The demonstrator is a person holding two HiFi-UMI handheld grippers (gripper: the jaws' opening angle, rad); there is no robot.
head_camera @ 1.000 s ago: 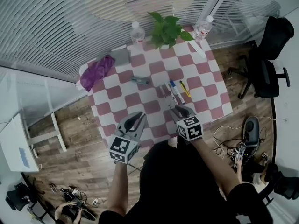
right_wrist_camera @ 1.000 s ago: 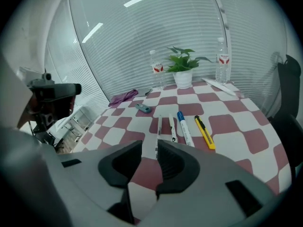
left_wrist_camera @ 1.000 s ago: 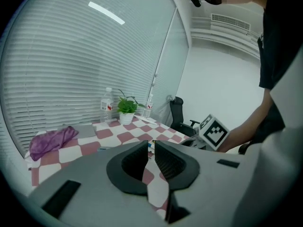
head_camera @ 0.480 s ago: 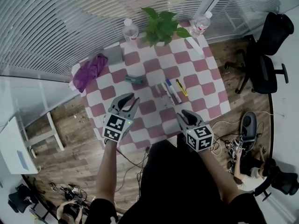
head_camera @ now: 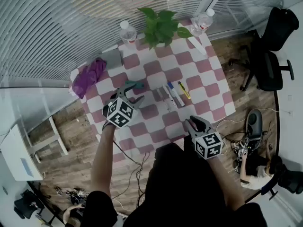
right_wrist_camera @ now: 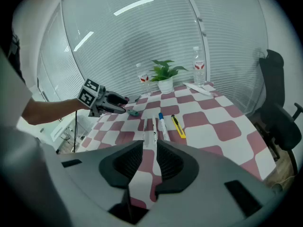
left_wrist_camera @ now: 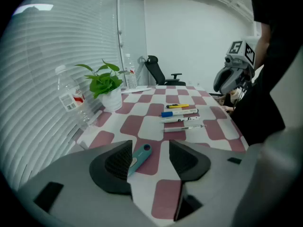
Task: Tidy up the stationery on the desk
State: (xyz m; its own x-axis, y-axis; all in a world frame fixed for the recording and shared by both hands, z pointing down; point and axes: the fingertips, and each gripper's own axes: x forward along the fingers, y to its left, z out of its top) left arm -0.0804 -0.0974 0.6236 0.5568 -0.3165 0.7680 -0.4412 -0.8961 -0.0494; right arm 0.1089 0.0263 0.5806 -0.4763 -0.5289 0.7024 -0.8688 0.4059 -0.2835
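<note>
A teal box cutter (left_wrist_camera: 139,157) lies on the checkered table (head_camera: 208,79), between the open jaws of my left gripper (left_wrist_camera: 150,150); the jaws do not touch it. From above, the left gripper (head_camera: 129,90) reaches the teal cutter (head_camera: 137,84) at the table's left middle. A row of pens lies at the centre: a yellow cutter (head_camera: 184,90), a blue marker (head_camera: 174,92), and white pens (head_camera: 165,96). My right gripper (head_camera: 194,123) hovers at the near table edge, jaws a narrow gap apart and empty. The pens (right_wrist_camera: 163,122) lie ahead of the right gripper (right_wrist_camera: 150,150).
A potted plant (head_camera: 161,27) and two water bottles (head_camera: 128,32) (head_camera: 203,20) stand along the far edge. A purple cloth (head_camera: 87,74) and a grey pad (head_camera: 112,58) lie at the far left. An office chair (head_camera: 274,56) stands right of the table, with cables (head_camera: 236,145) on the floor.
My left gripper has moved forward over the table to the teal cutter. My right gripper has drawn back from the pens toward the near edge.
</note>
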